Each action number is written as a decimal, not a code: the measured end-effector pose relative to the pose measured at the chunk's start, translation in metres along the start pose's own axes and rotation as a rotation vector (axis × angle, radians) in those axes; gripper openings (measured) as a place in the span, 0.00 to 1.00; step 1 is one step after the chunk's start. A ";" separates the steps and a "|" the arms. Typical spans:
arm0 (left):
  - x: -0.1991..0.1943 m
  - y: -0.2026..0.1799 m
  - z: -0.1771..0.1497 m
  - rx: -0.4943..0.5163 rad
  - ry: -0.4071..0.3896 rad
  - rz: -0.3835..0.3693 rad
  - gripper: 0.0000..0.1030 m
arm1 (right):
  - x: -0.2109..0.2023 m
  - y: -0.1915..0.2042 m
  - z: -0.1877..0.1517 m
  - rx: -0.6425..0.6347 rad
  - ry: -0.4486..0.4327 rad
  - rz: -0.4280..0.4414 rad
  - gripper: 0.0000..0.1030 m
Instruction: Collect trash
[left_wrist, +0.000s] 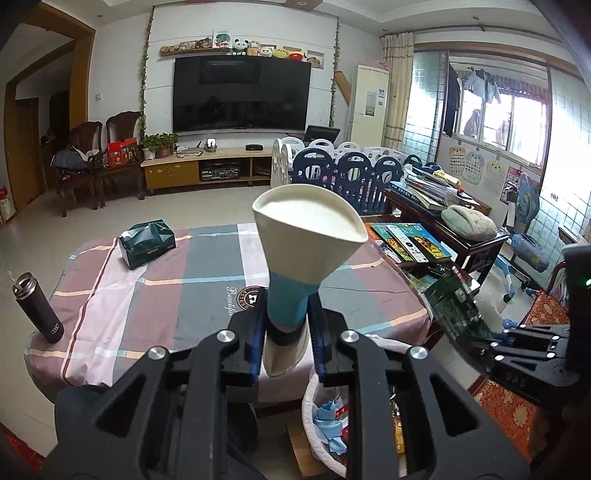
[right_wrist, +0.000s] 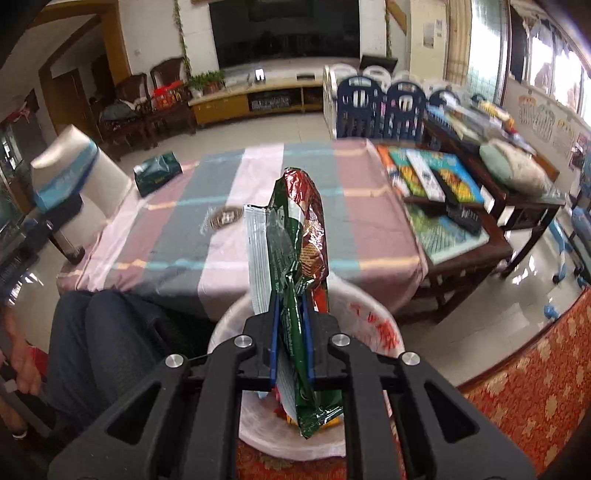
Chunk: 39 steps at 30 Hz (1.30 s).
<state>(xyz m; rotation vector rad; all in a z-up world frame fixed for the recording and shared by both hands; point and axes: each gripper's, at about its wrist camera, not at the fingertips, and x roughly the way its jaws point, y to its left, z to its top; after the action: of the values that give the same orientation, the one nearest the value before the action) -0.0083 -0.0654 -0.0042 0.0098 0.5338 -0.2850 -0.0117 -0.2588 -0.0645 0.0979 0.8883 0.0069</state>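
My left gripper is shut on a squashed white and blue paper cup, held above the near edge of the cloth-covered table. The white-lined trash bin stands on the floor below and to its right, with blue and red litter inside. My right gripper is shut on a green and red snack wrapper and holds it upright over the bin. The right gripper with the wrapper shows at the right of the left wrist view. The cup also shows in the right wrist view.
A green tissue box and a black bottle stand on the table. A low wooden table with books and a cushion stands to the right. A person's legs are beside the bin. A red patterned rug lies underneath.
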 end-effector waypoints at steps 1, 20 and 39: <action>0.001 -0.003 -0.001 0.008 0.004 -0.003 0.22 | 0.007 -0.001 -0.005 0.007 0.026 -0.005 0.12; 0.075 -0.061 -0.037 0.134 0.282 -0.337 0.25 | -0.033 -0.071 -0.005 0.298 -0.146 -0.069 0.79; 0.022 -0.003 -0.013 0.053 0.181 0.124 0.96 | -0.066 -0.010 0.007 0.154 -0.137 -0.119 0.96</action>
<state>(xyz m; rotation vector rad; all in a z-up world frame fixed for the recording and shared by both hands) 0.0022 -0.0730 -0.0265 0.1206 0.7028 -0.1777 -0.0483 -0.2725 -0.0104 0.1871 0.7555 -0.1780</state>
